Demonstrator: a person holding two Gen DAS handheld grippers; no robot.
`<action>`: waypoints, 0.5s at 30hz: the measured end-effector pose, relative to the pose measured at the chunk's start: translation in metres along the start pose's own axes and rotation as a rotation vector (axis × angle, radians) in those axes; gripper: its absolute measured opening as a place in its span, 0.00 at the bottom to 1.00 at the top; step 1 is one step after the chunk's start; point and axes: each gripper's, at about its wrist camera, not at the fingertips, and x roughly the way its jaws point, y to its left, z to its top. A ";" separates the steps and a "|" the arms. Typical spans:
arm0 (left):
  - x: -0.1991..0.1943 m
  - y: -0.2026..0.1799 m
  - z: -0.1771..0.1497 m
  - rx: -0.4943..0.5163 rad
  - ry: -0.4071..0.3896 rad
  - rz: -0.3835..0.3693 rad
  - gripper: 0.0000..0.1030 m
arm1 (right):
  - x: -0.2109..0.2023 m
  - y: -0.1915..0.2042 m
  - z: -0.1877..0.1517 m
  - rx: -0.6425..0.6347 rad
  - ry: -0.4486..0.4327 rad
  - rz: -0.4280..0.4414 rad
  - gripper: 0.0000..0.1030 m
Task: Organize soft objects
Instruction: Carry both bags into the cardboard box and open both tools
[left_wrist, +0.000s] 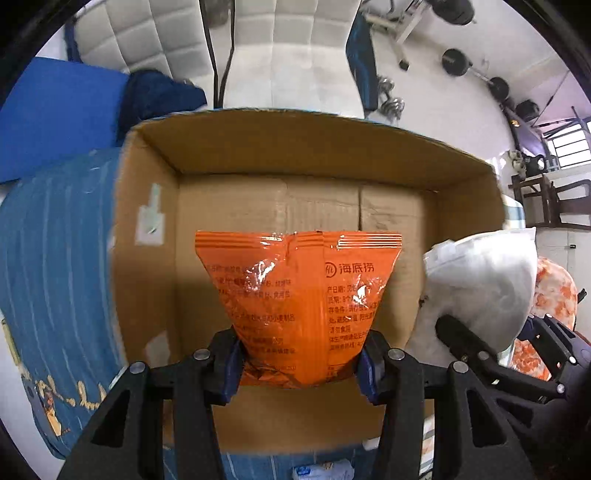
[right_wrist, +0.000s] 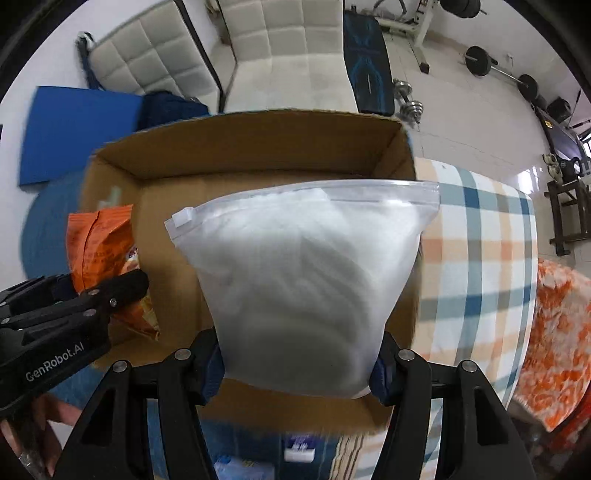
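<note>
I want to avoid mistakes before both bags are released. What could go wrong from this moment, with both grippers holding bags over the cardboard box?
1. The left gripper pinches only the lower end of the orange snack bag; the glossy film might slip out.
2. The white zip bag in the right gripper hangs near the right wall of the cardboard box and could catch there.
3. The two grippers are close together, so they may bump.

The orange snack bag is glossy crinkly foil-plastic, catching glare all over. The zip bag in the right wrist view is frosted, matt-looking plastic with soft white stuff inside. The cardboard box is plain matt brown, creased on the bottom. Gripper fingers look like matt black plastic with blue pads and shiny metal rivets. The checked cloth at right is woven fabric.
</note>
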 end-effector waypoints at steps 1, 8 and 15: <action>0.008 0.001 0.007 -0.005 0.019 -0.010 0.45 | 0.012 0.001 0.010 -0.012 0.021 -0.012 0.62; 0.052 0.004 0.043 -0.031 0.112 -0.091 0.45 | 0.072 -0.005 0.055 -0.009 0.106 -0.039 0.63; 0.079 0.005 0.057 -0.044 0.179 -0.142 0.45 | 0.107 -0.016 0.078 0.038 0.171 0.028 0.64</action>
